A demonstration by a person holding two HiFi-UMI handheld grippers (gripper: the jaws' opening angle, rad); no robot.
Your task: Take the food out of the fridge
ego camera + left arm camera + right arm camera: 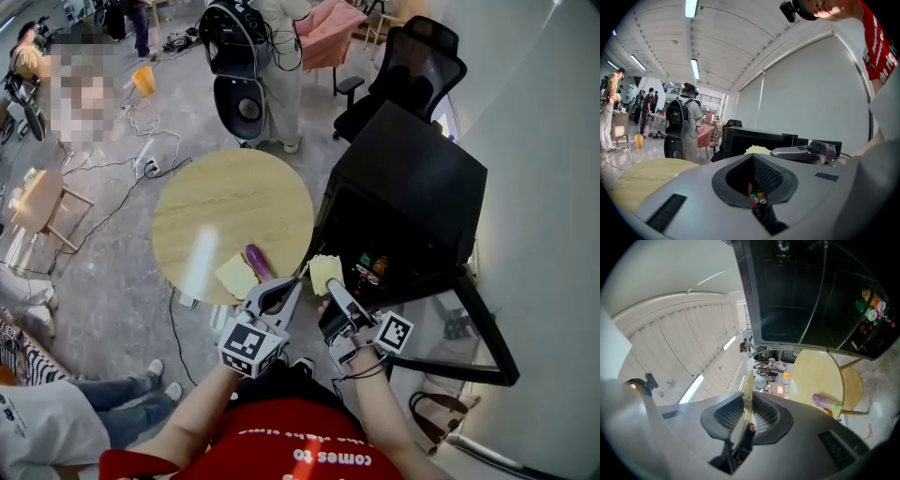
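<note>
A black mini fridge (412, 178) stands open to the right of a round wooden table (225, 202). Drink cans (371, 266) sit on its shelf. My right gripper (330, 289) is shut on a thin yellow food slice (325, 270) and holds it in the air between the fridge and the table edge. The right gripper view shows the slice (747, 390) edge-on between the pads. On the table lie a purple eggplant (257, 262) and a second yellow slice (236, 277). My left gripper (286, 286) hovers beside the right one, shut and empty.
The fridge door (487, 328) swings out to the right near a pale wall. A black office chair (412, 66) stands behind the fridge. A person with a black machine (239, 84) stands beyond the table. Cables (141, 164) trail across the floor at the left.
</note>
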